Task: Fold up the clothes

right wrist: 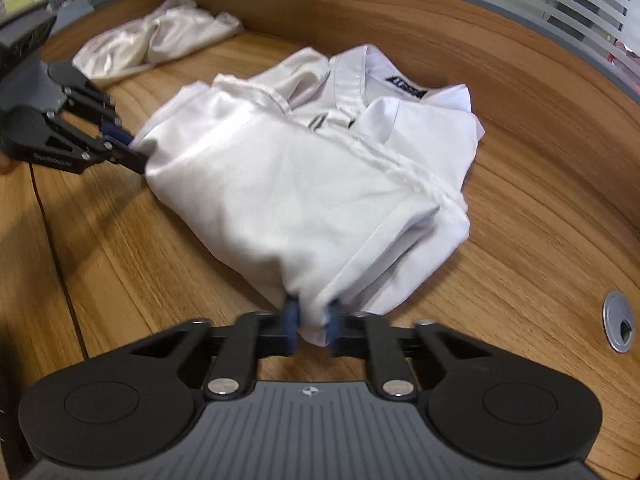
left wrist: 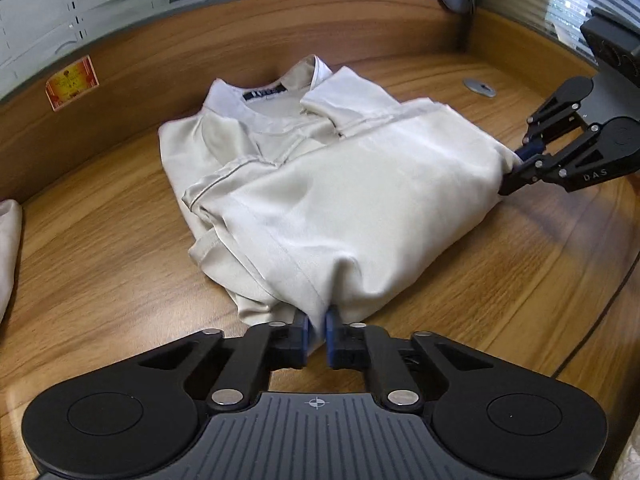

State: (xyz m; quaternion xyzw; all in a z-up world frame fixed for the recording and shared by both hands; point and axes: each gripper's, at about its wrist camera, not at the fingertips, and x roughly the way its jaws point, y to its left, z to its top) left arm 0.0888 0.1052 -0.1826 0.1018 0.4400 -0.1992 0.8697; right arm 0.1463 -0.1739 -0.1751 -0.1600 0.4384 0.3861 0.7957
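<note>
**Both grippers pinch the near hem of a half-folded shirt**

Left wrist view: the black two-finger left gripper (left wrist: 316,334) has its blue pads pressed together on the near edge of the cream, satin-like collared shirt (left wrist: 320,184), with a thin fold of fabric caught between them. The shirt lies on the wood-grain desk (left wrist: 100,272), already folded into a compact bundle, its collar and dark neck label (left wrist: 264,94) at the far end, away from the jaws. Its long axis runs from this gripper's pinch diagonally up and left towards the collar. At the right edge, the black right gripper (left wrist: 516,168) bites the other corner of the same near edge, its jaws closed on cloth.

Right wrist view: the right gripper (right wrist: 312,326) clamps a small bunch of the shirt (right wrist: 304,184) between its blue pads. The collar lies ahead and to the right, beyond the folded body. The left gripper (right wrist: 132,152) holds the corner at the left. A second crumpled pale garment (right wrist: 156,36) lies well apart, near the desk's back wall.

The two pinch points mark the ends of the near edge, and each hand is equally close to its own corner. The next fold likely means carrying that edge forward towards the collar, both hands together, so the edge stays level.
</note>
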